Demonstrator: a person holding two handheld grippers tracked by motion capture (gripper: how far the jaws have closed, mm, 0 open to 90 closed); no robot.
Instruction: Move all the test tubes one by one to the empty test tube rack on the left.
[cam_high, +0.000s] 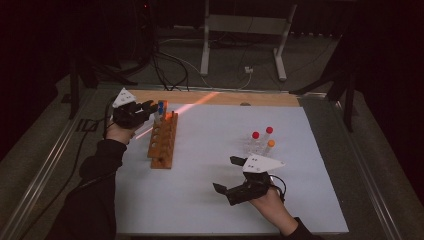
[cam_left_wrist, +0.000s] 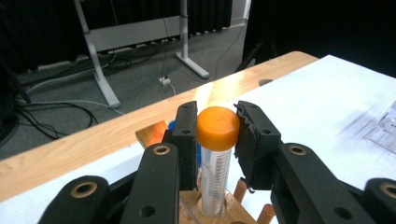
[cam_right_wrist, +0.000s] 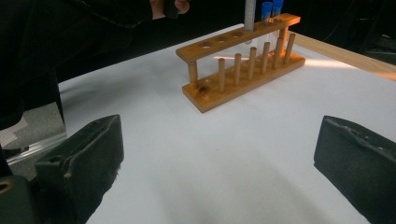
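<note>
A dim room is surrounding a white table (cam_high: 210, 200) with a wooden strip along its far edge; cables and a metal frame are lying on the floor beyond. A wooden tube rack (cam_high: 163, 141) is standing on the left part of the table. The left gripper (cam_high: 150, 109) is hovering over the rack's far end, its jaws clamping the orange cap of a clear graduated tube (cam_left_wrist: 217, 158); the tube is standing upright with its lower end at a rack hole. Blue-capped tubes (cam_right_wrist: 272, 9) are sitting just beside it in the far holes. The right gripper (cam_high: 227, 175) is resting low over bare table, jaws spread wide and gripping nothing. Near it, capped tubes (cam_high: 262, 137), two red and one orange, are standing in a clear holder.
</note>
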